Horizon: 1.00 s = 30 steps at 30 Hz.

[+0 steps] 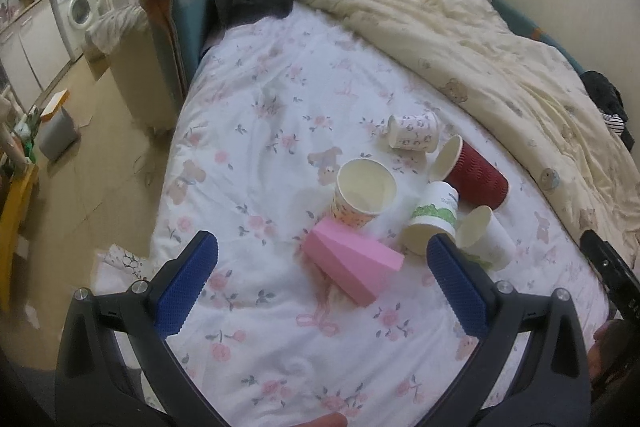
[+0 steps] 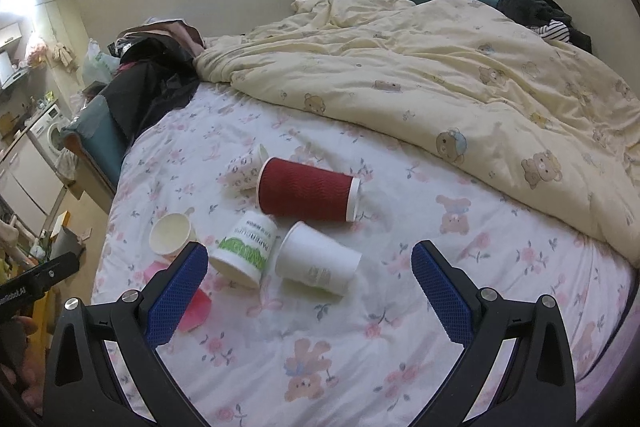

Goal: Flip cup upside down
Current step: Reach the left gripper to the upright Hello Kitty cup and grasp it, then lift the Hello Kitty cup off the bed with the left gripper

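Note:
Several paper cups lie in a cluster on the floral bed sheet (image 1: 260,115). A patterned cup (image 1: 362,193) stands upright, mouth up. A pink cup (image 1: 352,263) lies on its side in front of it. A red ribbed cup (image 1: 474,177), a green-print cup (image 1: 430,219), a plain white cup (image 1: 486,237) and a small patterned cup (image 1: 414,133) lie on their sides. My left gripper (image 1: 322,267) is open above the sheet, just short of the pink cup. My right gripper (image 2: 310,271) is open, near the white cup (image 2: 316,259) and the green-print cup (image 2: 246,247).
A cream bear-print duvet (image 2: 440,75) is bunched across the far half of the bed. Dark clothes (image 2: 152,79) pile at the bed's far left corner. The bed's left edge drops to the floor, with a grey bin (image 1: 58,133) and a washing machine (image 1: 78,7).

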Motion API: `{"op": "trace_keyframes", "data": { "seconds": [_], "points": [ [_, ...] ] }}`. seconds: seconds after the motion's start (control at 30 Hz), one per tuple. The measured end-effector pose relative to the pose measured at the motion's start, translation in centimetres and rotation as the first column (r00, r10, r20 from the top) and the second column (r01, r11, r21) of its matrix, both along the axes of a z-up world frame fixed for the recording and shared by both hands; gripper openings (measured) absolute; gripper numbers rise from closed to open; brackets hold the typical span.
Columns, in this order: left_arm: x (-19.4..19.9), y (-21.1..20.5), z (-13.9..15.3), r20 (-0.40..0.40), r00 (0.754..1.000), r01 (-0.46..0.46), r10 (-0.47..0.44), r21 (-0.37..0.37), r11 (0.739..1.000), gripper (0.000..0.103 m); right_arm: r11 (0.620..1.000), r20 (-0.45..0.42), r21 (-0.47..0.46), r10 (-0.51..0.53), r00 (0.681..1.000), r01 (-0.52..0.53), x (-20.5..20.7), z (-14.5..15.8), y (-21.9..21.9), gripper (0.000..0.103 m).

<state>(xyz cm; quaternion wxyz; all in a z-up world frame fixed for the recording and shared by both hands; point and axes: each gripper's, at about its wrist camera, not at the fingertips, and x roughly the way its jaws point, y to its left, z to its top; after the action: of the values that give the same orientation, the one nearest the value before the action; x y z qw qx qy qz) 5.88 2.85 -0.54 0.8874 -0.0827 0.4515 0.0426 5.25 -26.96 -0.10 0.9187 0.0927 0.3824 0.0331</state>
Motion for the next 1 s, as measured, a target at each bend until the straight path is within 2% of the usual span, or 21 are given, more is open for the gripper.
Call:
{"op": "trace_keyframes", "data": {
  "seconds": [0.17, 0.43, 0.63, 0.77, 0.83, 0.87, 0.97, 1.0],
  "points": [
    [3.0, -1.2, -0.9, -0.032, 0.999, 0.042, -0.041, 0.047, 0.998, 0.103, 1.0, -0.001, -0.014, 0.008, 1.0, -0.008, 2.3, 0.1, -0.1, 0.103],
    [9.0, -3.9, -5.6, -0.192, 0.968, 0.178, -0.162, 0.065, 0.982, 0.103, 1.0, -0.058, 0.019, -0.021, 0.998, 0.022, 4.3, -1.0, -1.3, 0.103],
    [11.6, -5.9, -8.3, -0.225, 0.951, 0.238, -0.211, 0.102, 0.966, 0.103, 0.997, -0.112, 0.028, -0.065, 0.992, 0.069, 4.6, -2.5, -2.1, 0.103],
    [12.6, -6.4, -9.8, -0.245, 0.944, 0.264, -0.221, 0.159, 0.951, 0.102, 0.996, -0.126, 0.014, -0.084, 0.988, 0.086, 4.6, -3.0, -2.3, 0.103],
    [13.0, -6.4, -10.4, -0.256, 0.939, 0.276, -0.229, 0.165, 0.947, 0.094, 0.994, -0.125, -0.015, -0.109, 0.986, 0.108, 4.4, -3.1, -2.5, 0.103],
    [13.1, -6.3, -10.6, -0.26, 0.938, 0.277, -0.23, 0.163, 0.947, 0.091, 0.994, -0.13, -0.001, -0.113, 0.985, 0.114, 4.3, -3.2, -2.7, 0.103],
    [13.4, -6.1, -11.2, -0.273, 0.934, 0.277, -0.23, 0.148, 0.949, 0.066, 0.992, -0.135, 0.005, -0.127, 0.983, 0.129, 4.3, -3.2, -3.0, 0.103],
    [13.4, -6.1, -11.3, -0.273, 0.933, 0.279, -0.233, 0.147, 0.949, 0.066, 0.992, -0.135, 0.003, -0.125, 0.983, 0.126, 4.3, -3.2, -2.9, 0.103]
  ]
}}
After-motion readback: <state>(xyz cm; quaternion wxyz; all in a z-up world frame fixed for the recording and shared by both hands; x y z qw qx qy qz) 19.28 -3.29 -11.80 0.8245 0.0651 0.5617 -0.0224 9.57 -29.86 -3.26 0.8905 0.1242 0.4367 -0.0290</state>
